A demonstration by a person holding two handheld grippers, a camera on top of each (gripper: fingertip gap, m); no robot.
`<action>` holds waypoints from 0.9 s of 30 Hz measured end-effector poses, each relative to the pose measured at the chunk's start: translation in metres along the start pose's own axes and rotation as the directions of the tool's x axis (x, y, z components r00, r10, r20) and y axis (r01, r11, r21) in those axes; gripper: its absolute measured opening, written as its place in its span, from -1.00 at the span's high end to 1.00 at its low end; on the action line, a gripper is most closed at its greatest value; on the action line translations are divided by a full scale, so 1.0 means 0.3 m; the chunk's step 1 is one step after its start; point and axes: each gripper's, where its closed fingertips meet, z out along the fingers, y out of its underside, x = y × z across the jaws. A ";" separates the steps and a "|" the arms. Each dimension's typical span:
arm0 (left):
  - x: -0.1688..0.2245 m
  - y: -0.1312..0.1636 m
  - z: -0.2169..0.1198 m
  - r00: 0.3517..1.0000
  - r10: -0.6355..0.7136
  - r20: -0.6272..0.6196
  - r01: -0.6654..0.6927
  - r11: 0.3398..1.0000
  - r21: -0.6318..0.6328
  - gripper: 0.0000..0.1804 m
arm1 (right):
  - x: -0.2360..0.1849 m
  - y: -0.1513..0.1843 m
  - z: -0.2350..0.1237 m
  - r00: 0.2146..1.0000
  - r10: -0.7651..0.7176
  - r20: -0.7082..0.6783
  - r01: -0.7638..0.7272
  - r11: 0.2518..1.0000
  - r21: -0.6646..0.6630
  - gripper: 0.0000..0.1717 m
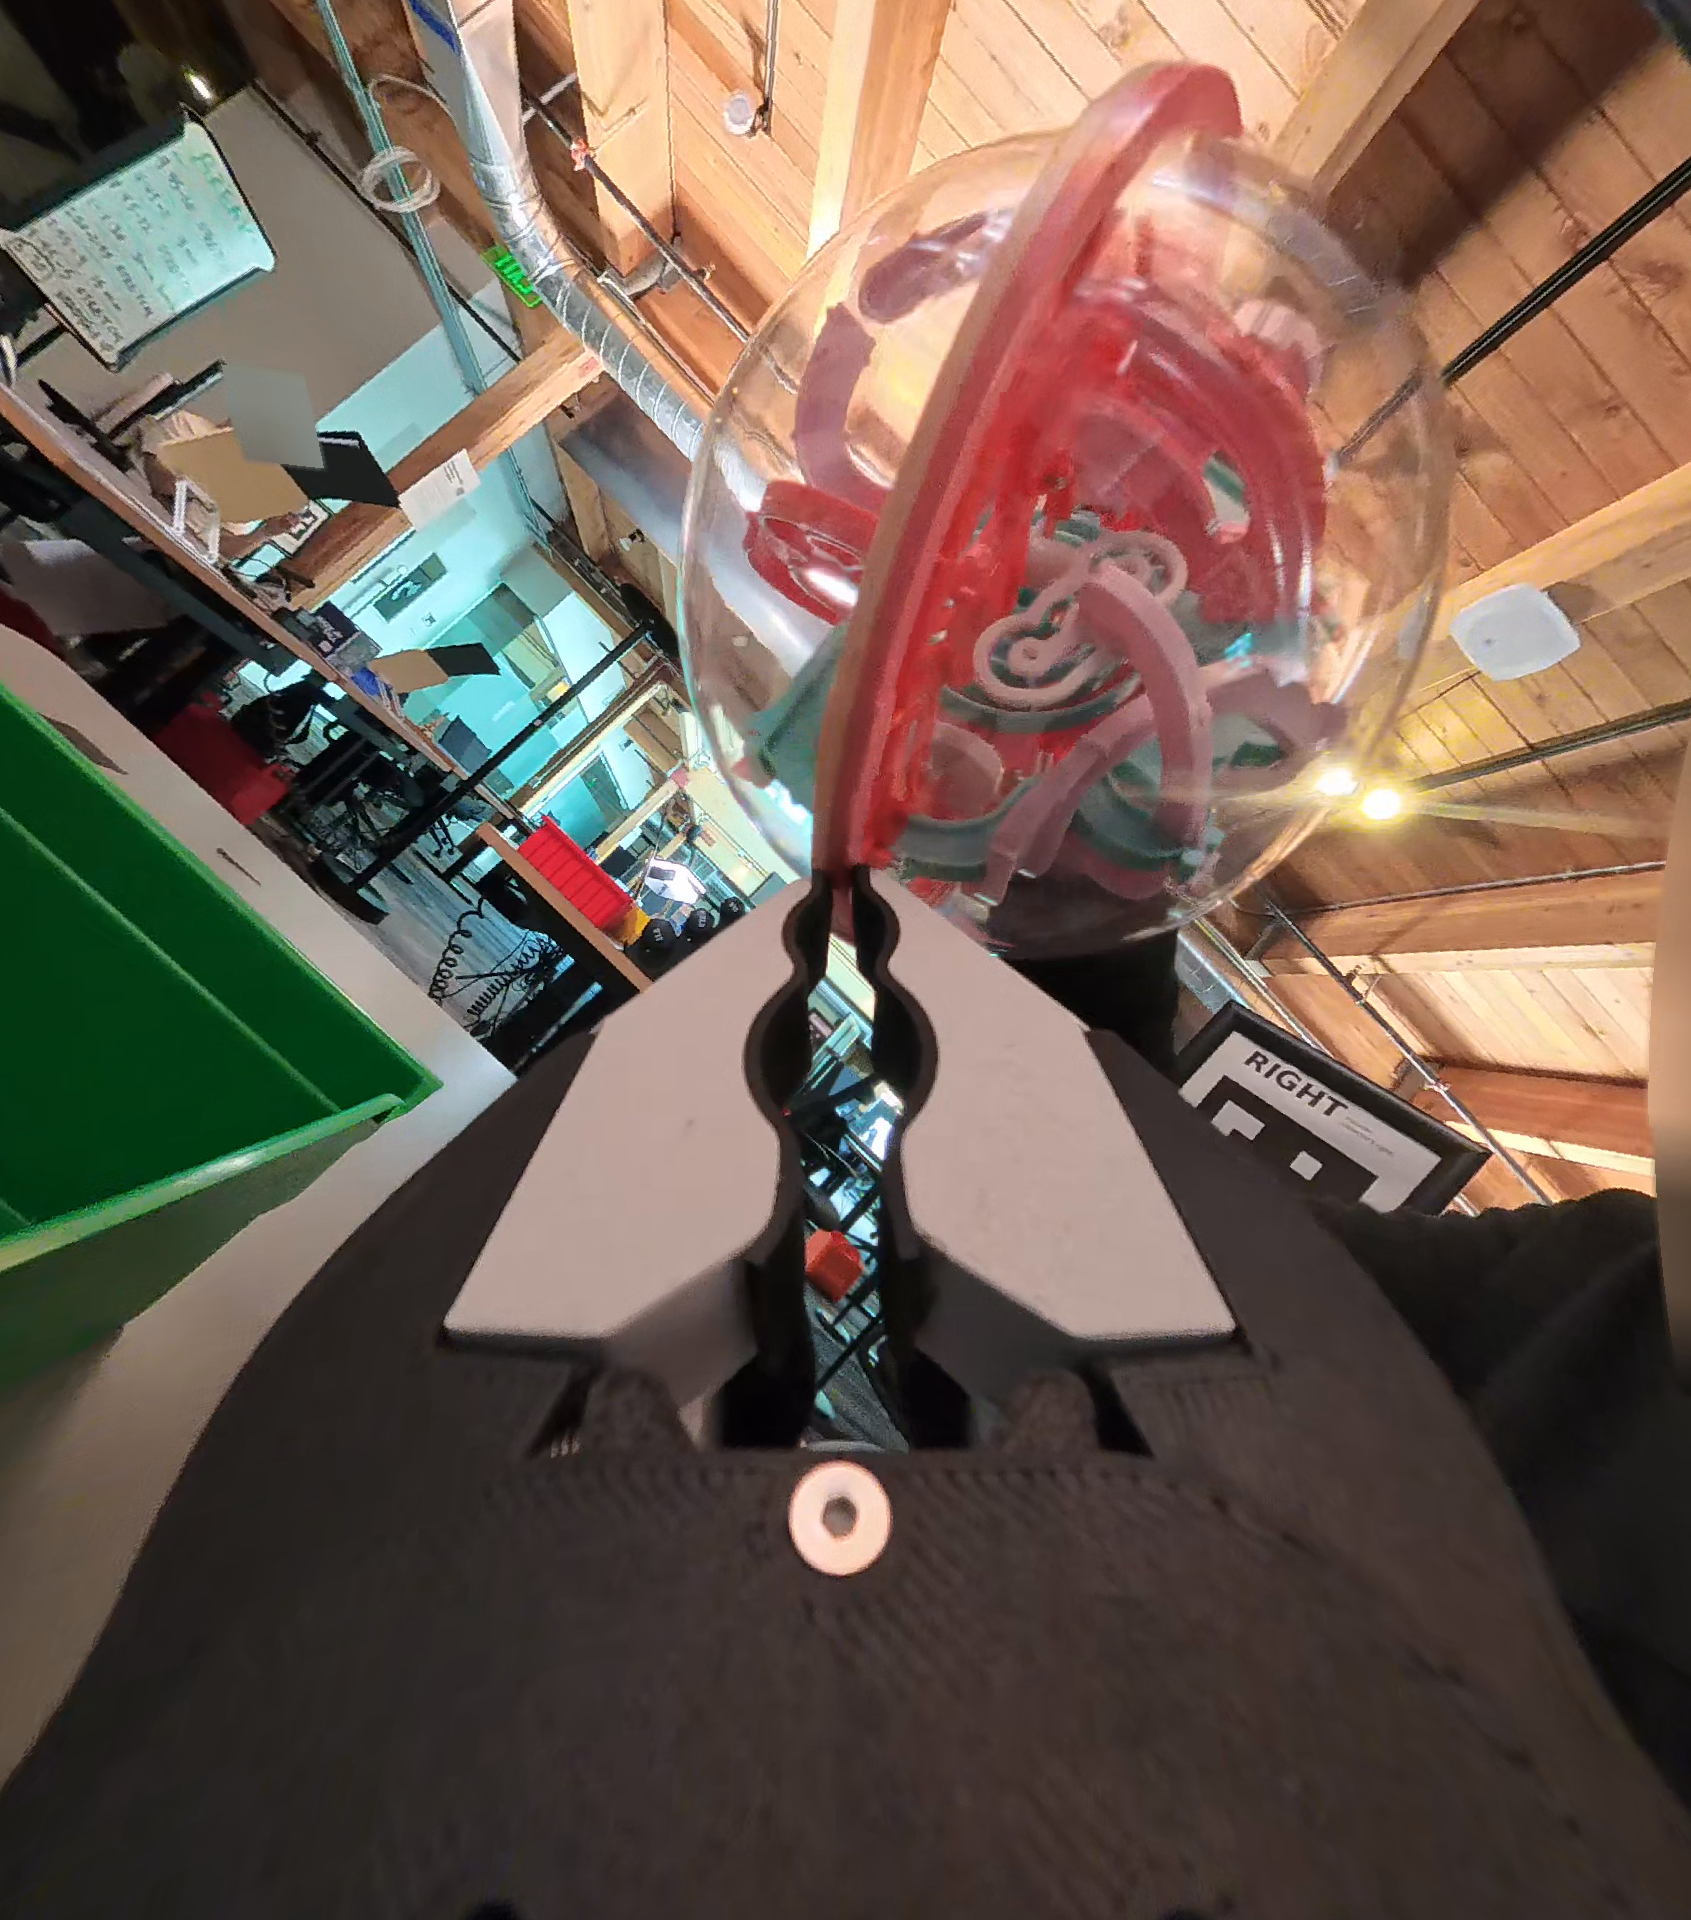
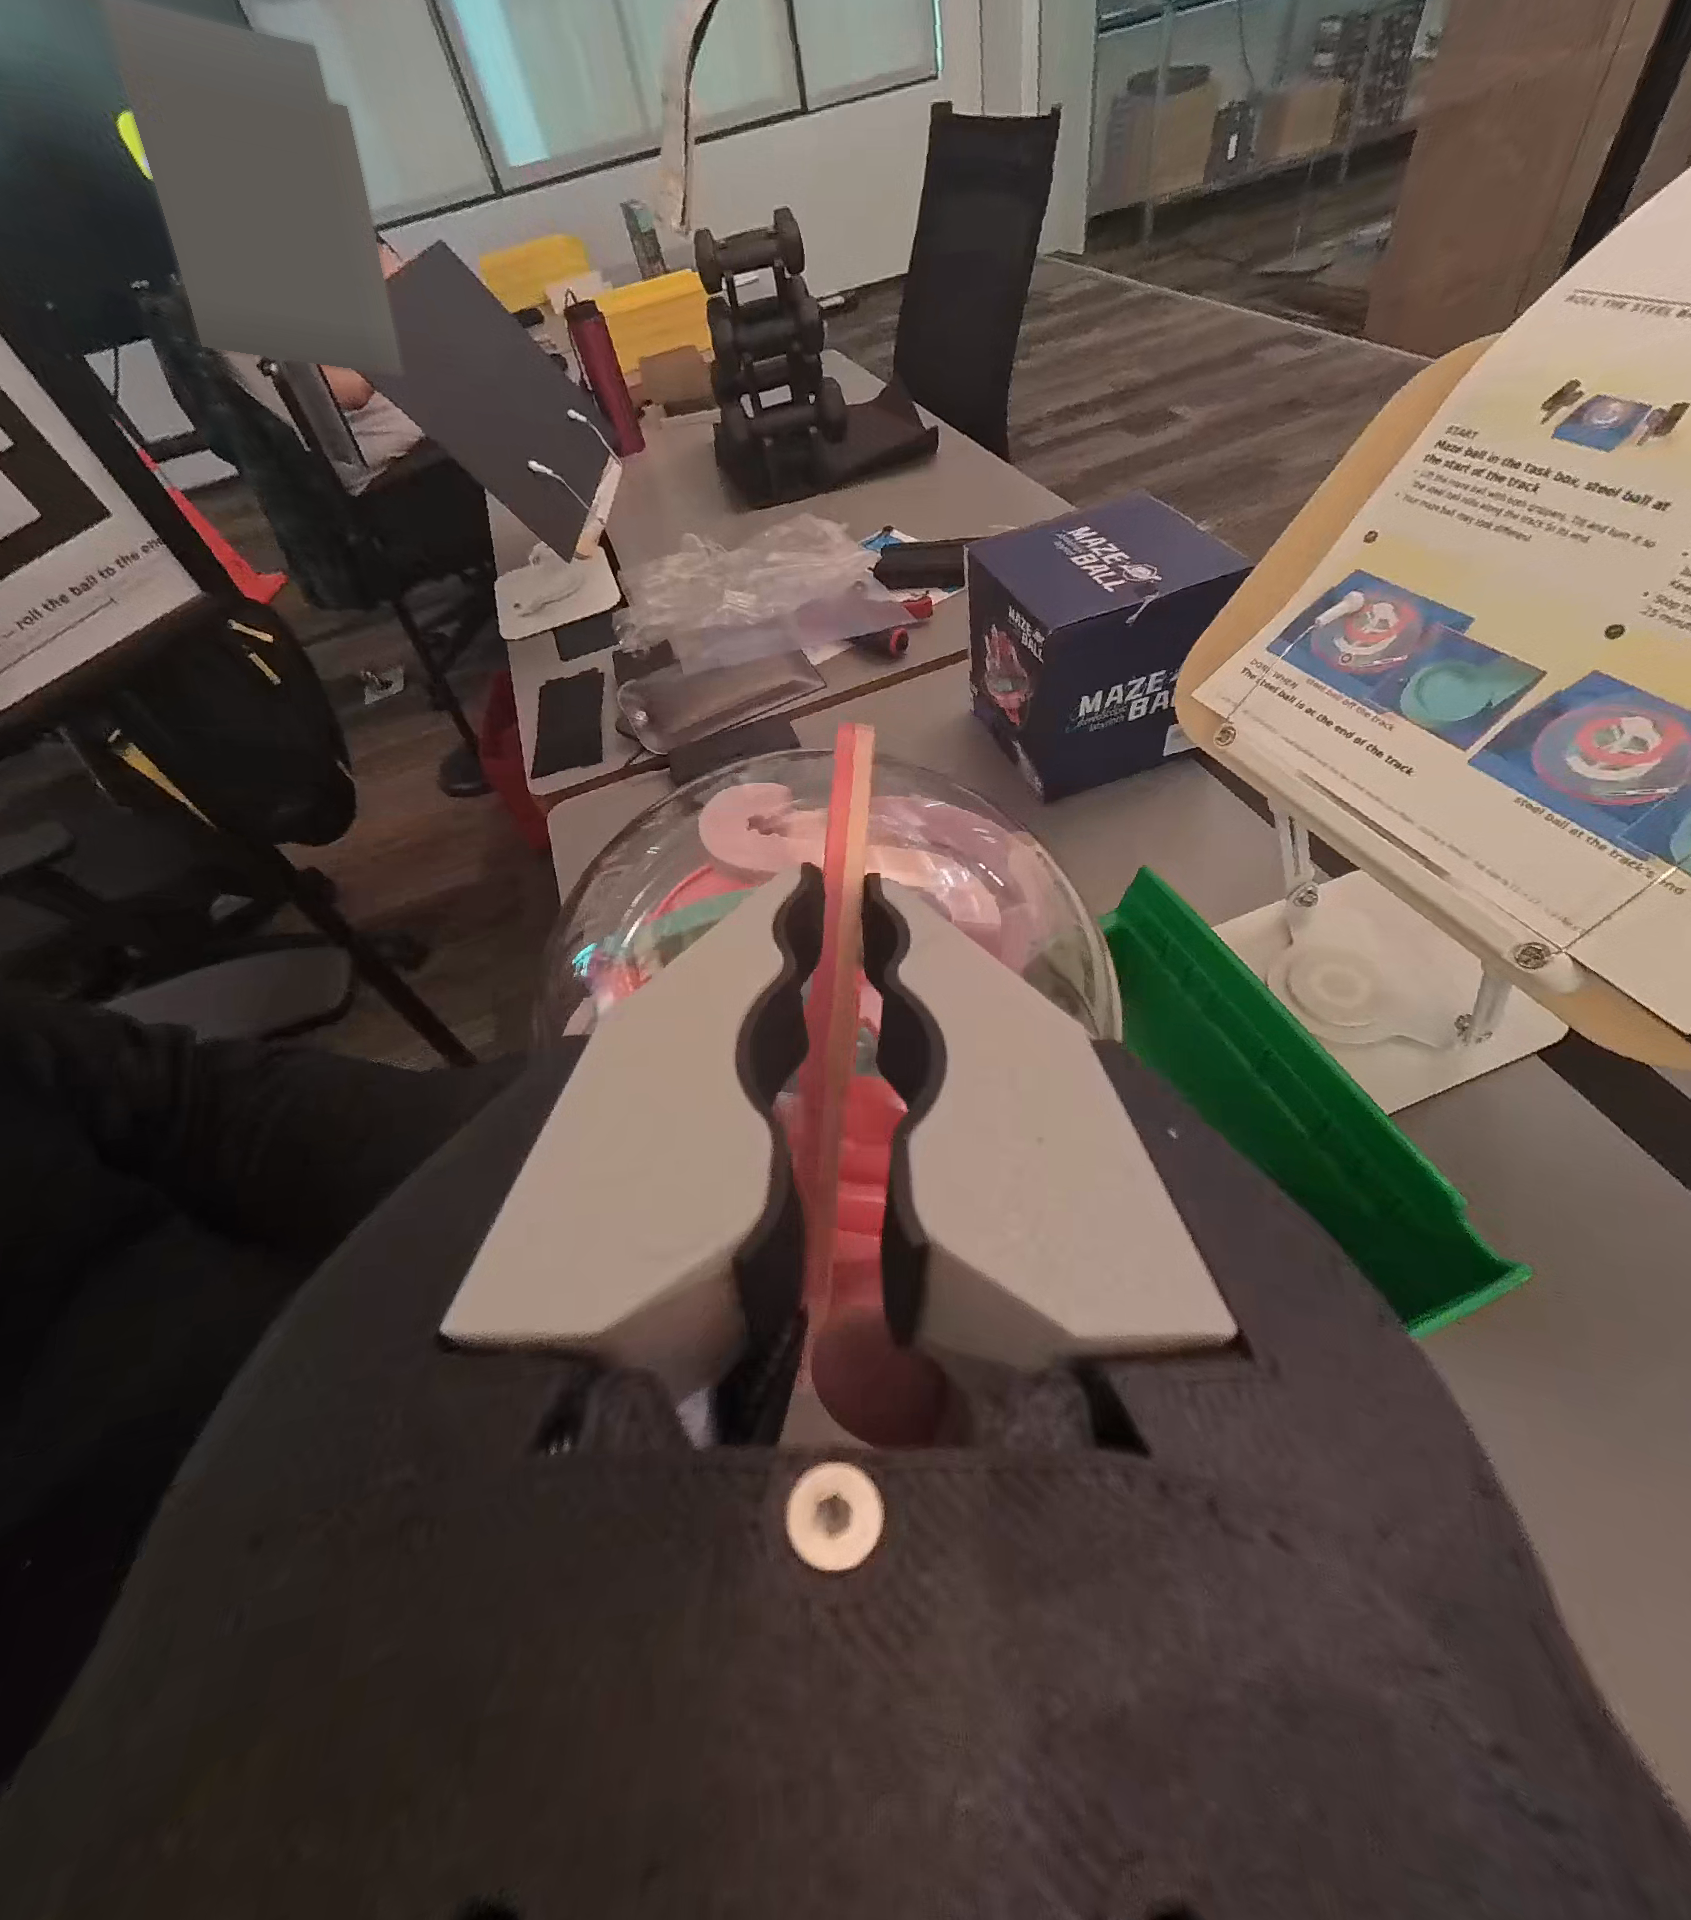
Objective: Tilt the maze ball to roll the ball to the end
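Right tongs [image 2: 842,894] hide maze ball [image 2: 934,831] lower half.

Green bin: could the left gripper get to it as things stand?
Probably not yet. The left gripper has its fingers pinching the maze ball's red rim, so it is busy. The green bin lies to its left, nothing between them.

One maze ball [image 1: 1059,540], one green bin [image 1: 93,987], one blue box [image 2: 1090,644].

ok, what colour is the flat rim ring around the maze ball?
Red rim ring on the clear maze ball; clearest in the right wrist view.
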 end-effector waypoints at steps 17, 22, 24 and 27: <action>0.026 0.020 -0.138 0.993 0.018 0.120 -0.012 0.999 -0.048 1.00 | 0.015 0.200 -0.050 0.967 0.237 0.092 -0.249 0.954 0.168 0.93; 0.054 0.001 -0.084 0.998 0.035 0.051 -0.035 0.999 -0.004 1.00 | -0.102 0.089 -0.058 0.996 0.068 0.061 -0.077 0.985 0.156 0.93; 0.052 -0.010 -0.067 0.998 0.051 0.043 -0.051 0.999 -0.011 1.00 | -0.090 0.068 -0.061 0.997 0.065 0.032 -0.069 0.987 0.148 0.93; 0.047 -0.021 -0.048 0.997 0.062 0.037 -0.062 0.998 -0.013 1.00 | -0.151 0.037 -0.053 0.999 -0.019 0.030 0.015 0.990 0.139 0.92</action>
